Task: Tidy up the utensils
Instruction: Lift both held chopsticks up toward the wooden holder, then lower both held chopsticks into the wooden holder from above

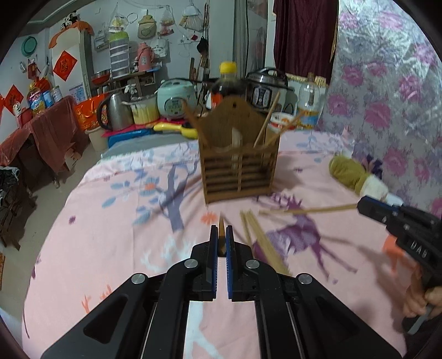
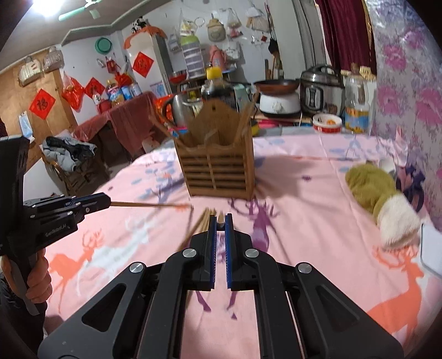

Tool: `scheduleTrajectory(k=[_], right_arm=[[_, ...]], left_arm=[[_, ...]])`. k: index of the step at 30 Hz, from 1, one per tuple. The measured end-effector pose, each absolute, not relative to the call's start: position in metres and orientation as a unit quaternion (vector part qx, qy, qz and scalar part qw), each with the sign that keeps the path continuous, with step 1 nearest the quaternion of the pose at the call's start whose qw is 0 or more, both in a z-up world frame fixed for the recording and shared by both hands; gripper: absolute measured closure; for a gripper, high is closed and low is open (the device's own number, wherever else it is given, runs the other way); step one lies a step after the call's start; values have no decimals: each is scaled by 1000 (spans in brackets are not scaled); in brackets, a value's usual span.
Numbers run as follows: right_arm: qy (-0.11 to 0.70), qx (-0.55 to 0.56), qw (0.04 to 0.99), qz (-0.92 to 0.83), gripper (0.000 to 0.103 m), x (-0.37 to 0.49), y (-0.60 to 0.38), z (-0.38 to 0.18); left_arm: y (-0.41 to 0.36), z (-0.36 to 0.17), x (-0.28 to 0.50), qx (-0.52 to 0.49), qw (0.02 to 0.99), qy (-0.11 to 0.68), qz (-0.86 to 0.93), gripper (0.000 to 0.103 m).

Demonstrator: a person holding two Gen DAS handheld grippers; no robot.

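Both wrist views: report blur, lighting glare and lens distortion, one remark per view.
Left wrist view: the wooden utensil holder and loose chopsticks are motion-smeared, while the left gripper stays sharp; the fisheye bends the room edges. Right wrist view: a ceiling light blows out the top left corner, the holder is soft, and the plush toy streaks.

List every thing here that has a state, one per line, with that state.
left gripper: shut on a chopstick, pointing at the holder
right gripper: shut on a chopstick
left gripper's chopstick: held level above the cloth
right gripper's chopstick: held level above the cloth
wooden holder: upright, chopsticks leaning inside
loose chopsticks: lying on the pink cloth
soy sauce bottle: capped
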State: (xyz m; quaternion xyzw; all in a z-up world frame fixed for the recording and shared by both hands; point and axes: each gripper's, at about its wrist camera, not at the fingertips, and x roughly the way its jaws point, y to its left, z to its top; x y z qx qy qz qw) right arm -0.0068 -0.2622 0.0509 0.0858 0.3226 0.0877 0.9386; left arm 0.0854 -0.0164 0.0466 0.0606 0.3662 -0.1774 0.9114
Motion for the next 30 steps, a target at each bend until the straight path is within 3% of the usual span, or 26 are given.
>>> scheduleTrajectory(k=[13,21,25,30], right_arm=[[278,63,955,85,97,40,-257,118],[199,79,975,66,97,76,-261,175],[184,68,980,39,97,94,-255,168],[254,102,961,42,96,136,-261,108]], left_arm=[[-57,130,131,74,923,326,-193,97],[-69,207,167,39,958,229,-170,97],[-77,188,200,19,966,216,-144,97],[-77,118,238,3,959,258,-117,93]])
